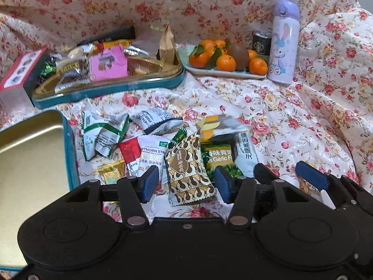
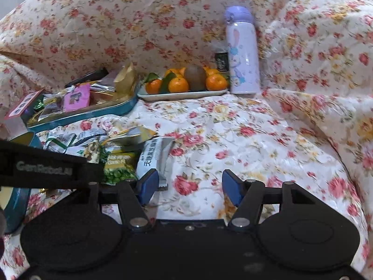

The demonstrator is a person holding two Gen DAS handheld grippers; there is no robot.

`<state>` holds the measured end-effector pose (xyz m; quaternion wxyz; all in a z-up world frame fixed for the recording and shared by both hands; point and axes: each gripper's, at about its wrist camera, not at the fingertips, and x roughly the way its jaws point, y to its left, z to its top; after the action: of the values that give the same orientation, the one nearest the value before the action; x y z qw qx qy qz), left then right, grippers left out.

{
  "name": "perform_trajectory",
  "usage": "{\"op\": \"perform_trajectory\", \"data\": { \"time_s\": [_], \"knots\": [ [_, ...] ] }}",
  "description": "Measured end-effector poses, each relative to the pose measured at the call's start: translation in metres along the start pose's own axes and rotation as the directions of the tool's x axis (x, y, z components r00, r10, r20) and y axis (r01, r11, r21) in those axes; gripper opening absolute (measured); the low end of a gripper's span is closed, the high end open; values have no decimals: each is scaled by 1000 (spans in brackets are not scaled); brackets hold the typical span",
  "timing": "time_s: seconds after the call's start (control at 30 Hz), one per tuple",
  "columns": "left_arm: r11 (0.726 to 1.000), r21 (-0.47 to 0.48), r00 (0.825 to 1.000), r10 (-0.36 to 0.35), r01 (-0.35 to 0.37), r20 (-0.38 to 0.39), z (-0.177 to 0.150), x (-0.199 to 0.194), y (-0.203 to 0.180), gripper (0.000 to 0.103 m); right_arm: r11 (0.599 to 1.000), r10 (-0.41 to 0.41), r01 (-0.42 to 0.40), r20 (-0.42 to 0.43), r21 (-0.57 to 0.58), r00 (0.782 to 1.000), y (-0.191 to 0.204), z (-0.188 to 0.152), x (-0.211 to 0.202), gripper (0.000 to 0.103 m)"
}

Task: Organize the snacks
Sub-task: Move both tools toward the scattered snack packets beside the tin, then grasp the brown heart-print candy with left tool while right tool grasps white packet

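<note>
Snack packets in crinkly foil and plastic (image 1: 163, 149) lie heaped on the floral cloth (image 1: 279, 116) beside an empty gold-lined teal tin (image 1: 70, 154), likely their destination, while the left gripper (image 1: 185, 182) straddles a brown mushroom-print sachet (image 1: 188, 175) unclamped and the right gripper (image 2: 188, 186) gapes empty.

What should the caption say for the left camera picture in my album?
Open left claw around a brown mushroom-print packet in a snack pile on flowery cloth.

Loose snack packets (image 1: 163, 149) heaped on floral cloth (image 1: 268, 107); more crowding teal tin (image 1: 112, 86)
</note>
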<state>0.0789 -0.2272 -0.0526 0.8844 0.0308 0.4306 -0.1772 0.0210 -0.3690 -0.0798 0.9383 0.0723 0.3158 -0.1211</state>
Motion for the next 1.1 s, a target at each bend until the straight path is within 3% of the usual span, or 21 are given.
{"op": "perform_trajectory", "data": {
  "time_s": [0.3, 0.37, 0.43, 0.57, 0.83, 1.1],
  "knots": [
    [999, -1, 999, -48, 48, -14, 5, 9, 1, 58, 999, 44, -44, -8, 0, 999, -3, 4, 8, 65],
    [993, -68, 992, -98, 92, -78, 5, 20, 8, 62, 999, 44, -44, -16, 8, 999, -5, 4, 9, 65],
    [983, -122, 987, -142, 133, -68, 4, 24, 18, 59, 999, 38, -38, -17, -4, 999, -5, 0, 8, 64],
    [985, -119, 990, -130, 122, -61, 2, 23, 17, 61, 998, 64, -64, -19, 29, 998, -12, 2, 3, 64],
    [989, -87, 991, -123, 118, -58, 2, 23, 17, 55, 997, 51, -53, -48, -52, 998, -6, 5, 8, 64],
    [989, -92, 991, -118, 111, -66, 1, 20, 20, 50, 981, 140, -130, -63, 142, 988, -27, 15, 7, 64]
  ]
}}
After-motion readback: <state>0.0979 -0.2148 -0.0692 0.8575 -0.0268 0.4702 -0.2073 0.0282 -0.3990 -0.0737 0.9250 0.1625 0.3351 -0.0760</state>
